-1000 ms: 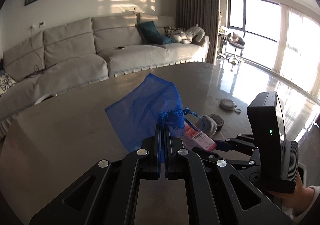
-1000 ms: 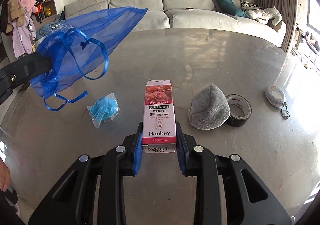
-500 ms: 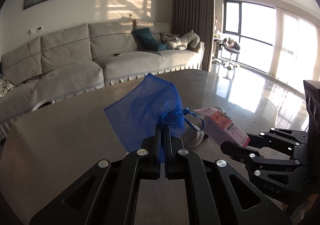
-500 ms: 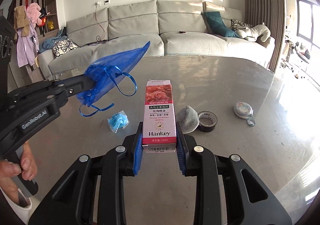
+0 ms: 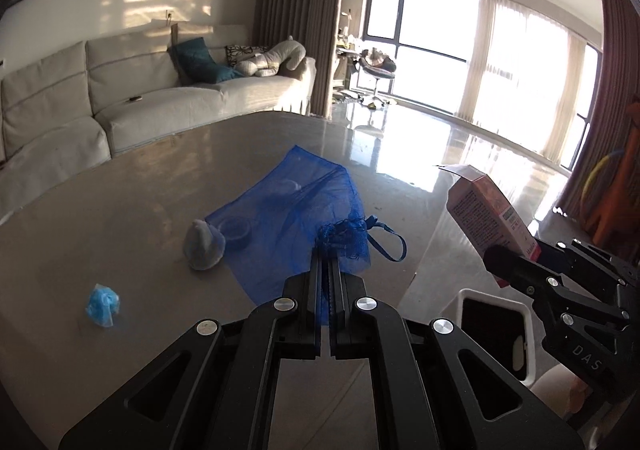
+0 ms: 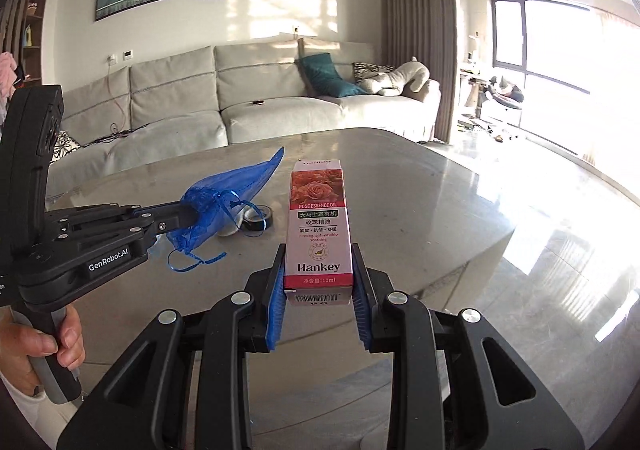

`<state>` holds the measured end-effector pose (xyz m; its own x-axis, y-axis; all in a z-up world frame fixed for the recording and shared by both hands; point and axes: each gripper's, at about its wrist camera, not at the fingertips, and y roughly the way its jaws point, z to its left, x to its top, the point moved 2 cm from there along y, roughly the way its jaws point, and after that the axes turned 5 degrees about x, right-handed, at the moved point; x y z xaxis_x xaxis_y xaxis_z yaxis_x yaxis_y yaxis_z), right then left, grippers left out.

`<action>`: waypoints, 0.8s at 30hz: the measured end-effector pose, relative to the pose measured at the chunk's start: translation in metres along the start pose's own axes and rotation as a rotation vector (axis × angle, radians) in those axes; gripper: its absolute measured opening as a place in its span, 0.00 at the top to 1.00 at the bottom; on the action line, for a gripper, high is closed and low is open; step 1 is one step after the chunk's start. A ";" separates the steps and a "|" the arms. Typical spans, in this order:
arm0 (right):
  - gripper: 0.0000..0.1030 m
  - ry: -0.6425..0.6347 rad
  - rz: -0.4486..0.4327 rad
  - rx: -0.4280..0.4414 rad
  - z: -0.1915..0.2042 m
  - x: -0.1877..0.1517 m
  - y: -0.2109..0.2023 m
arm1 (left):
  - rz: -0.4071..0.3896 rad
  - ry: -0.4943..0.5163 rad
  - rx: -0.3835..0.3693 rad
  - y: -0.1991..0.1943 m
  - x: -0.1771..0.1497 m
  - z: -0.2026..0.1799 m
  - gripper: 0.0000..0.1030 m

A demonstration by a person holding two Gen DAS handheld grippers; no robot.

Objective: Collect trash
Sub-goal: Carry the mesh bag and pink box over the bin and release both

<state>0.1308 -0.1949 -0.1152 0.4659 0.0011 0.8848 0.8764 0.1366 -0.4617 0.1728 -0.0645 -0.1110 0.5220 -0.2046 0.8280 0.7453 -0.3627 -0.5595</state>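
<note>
My left gripper [image 5: 329,256] is shut on the gathered neck of a blue mesh drawstring bag [image 5: 296,210] and holds it in the air over the table; it also shows in the right wrist view [image 6: 224,192]. My right gripper [image 6: 318,282] is shut on a pink Hankey rose-oil box [image 6: 318,226], held upright off the table. In the left wrist view that box [image 5: 486,216] is at the right, beyond the table's edge and above a white bin [image 5: 494,324]. A crumpled blue wrapper [image 5: 103,305] lies on the table at the left.
On the grey stone table [image 5: 120,218] lie a grey cloth lump [image 5: 203,246] and a black tape roll [image 5: 237,229], seen partly through the bag. A long grey sofa [image 6: 248,102] stands behind the table. Bright windows [image 5: 500,62] are at the right.
Both grippers have risen and swung right, away from the table's middle. The box has moved out past the table's edge, over the white bin. Both grips are unchanged.
</note>
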 end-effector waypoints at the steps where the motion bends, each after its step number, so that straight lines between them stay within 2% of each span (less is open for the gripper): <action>1: 0.70 0.015 0.003 -0.021 -0.008 -0.005 -0.004 | 0.005 0.021 -0.014 0.001 -0.002 -0.012 0.98; 6: 0.70 0.091 0.012 -0.114 -0.044 -0.028 -0.020 | 0.038 0.087 -0.116 0.007 -0.012 -0.067 0.98; 12: 0.70 0.177 0.032 -0.217 -0.088 -0.059 -0.043 | 0.133 0.154 -0.270 0.032 -0.033 -0.130 0.98; 17: 0.70 0.230 0.074 -0.262 -0.115 -0.083 -0.052 | 0.210 0.274 -0.297 0.056 -0.048 -0.183 0.98; 24: 0.70 0.278 0.096 -0.321 -0.142 -0.101 -0.061 | 0.260 0.357 -0.378 0.071 -0.055 -0.223 0.98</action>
<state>0.0473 -0.3438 -0.1848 0.5240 -0.2739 0.8065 0.8002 -0.1659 -0.5763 0.1045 -0.2822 -0.1877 0.4470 -0.6006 0.6629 0.3774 -0.5453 -0.7485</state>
